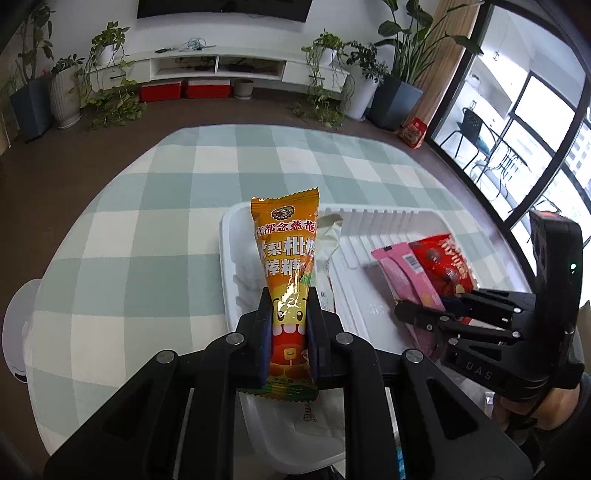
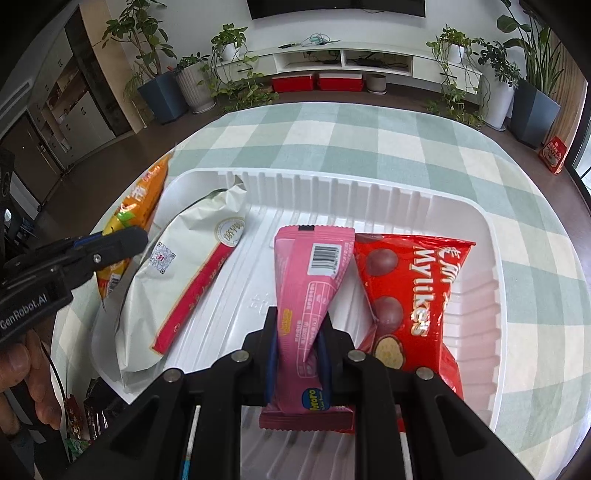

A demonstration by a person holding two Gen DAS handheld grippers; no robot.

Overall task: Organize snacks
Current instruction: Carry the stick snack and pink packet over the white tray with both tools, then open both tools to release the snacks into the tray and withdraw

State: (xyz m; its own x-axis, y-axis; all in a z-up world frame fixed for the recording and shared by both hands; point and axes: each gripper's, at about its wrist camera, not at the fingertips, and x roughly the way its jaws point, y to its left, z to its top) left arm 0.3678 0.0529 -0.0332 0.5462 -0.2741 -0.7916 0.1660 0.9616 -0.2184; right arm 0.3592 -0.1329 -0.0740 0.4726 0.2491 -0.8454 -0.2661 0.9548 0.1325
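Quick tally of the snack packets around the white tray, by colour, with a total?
Orange: 1, clamped in the left gripper
Pink: 1, clamped in the right gripper
Red: 1, in the tray
White: 1, in the tray
Total: 4

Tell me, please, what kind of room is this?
Most likely a home living room. A low white TV cabinet stands along the far wall, under a dark screen, with many potted plants beside it. The white tray lies on a checked tablecloth.
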